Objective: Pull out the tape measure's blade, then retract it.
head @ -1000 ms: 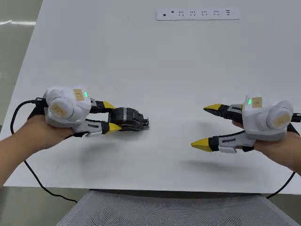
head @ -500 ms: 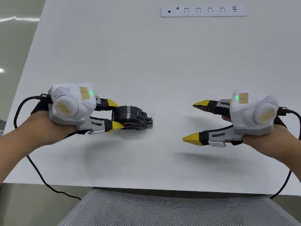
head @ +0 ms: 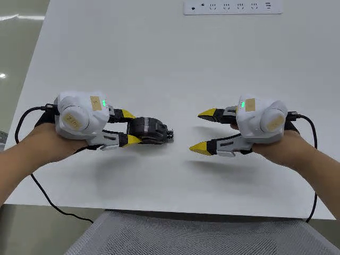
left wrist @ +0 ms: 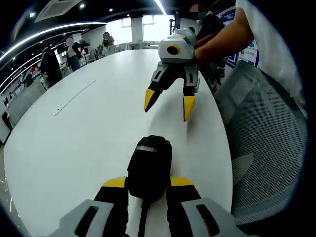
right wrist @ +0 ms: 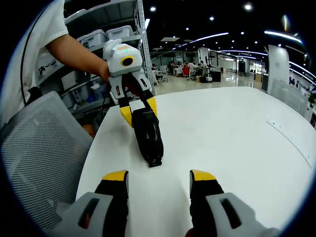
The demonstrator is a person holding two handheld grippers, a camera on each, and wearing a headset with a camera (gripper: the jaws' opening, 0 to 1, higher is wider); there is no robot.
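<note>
A black tape measure lies on the white table, its blade end facing right. My left gripper is shut on its body; the case sits squeezed between the yellow-tipped fingers. My right gripper stands open a short way to the right of the tape's tip, with nothing between its fingers. From the right gripper the tape measure lies straight ahead, and the left gripper holds it from behind. No blade is drawn out.
A white power strip lies at the table's far edge. A mesh chair back stands below the near edge. A black cable trails off the left hand.
My right gripper has moved left toward the tape measure's tip, still open. The left gripper keeps its hold and has hardly moved.
</note>
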